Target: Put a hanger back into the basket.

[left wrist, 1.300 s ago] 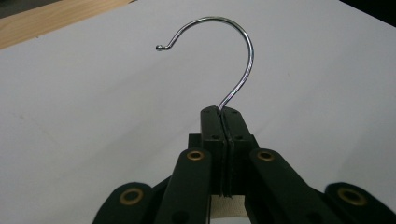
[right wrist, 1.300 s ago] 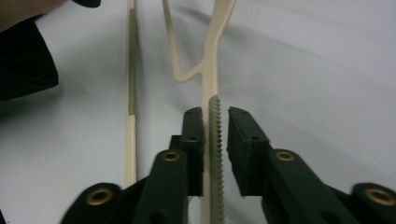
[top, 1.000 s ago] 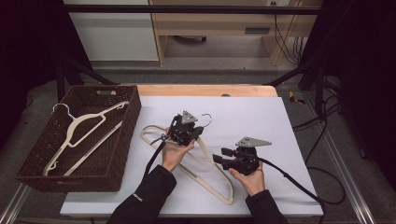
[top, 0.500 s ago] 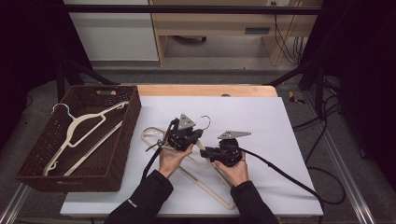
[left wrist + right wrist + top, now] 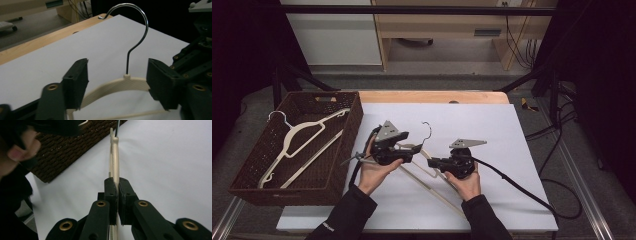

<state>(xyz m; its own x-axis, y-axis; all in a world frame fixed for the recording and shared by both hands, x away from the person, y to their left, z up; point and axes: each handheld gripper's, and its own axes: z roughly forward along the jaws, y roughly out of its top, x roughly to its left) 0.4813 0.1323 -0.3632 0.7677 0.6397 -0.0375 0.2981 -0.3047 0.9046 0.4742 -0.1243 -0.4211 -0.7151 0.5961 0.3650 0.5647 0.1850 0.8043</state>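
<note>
Here the right gripper (image 5: 117, 192) pinches one arm of the cream plastic hanger with a metal hook (image 5: 130, 83), held just above the white table (image 5: 492, 130). The left gripper (image 5: 117, 80) has just opened, its jaws straddling the hanger's neck without touching. The right grip should probably stay firm while carrying the hanger to the brown wicker basket (image 5: 354, 117).

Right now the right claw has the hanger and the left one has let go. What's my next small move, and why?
Probably lift the hanger a little with the right claw and carry it left toward the basket. The right claw is shut on its arm, the left claw, whose jaws have just opened, stands clear of the neck, and another hanger already lies in the basket.
</note>
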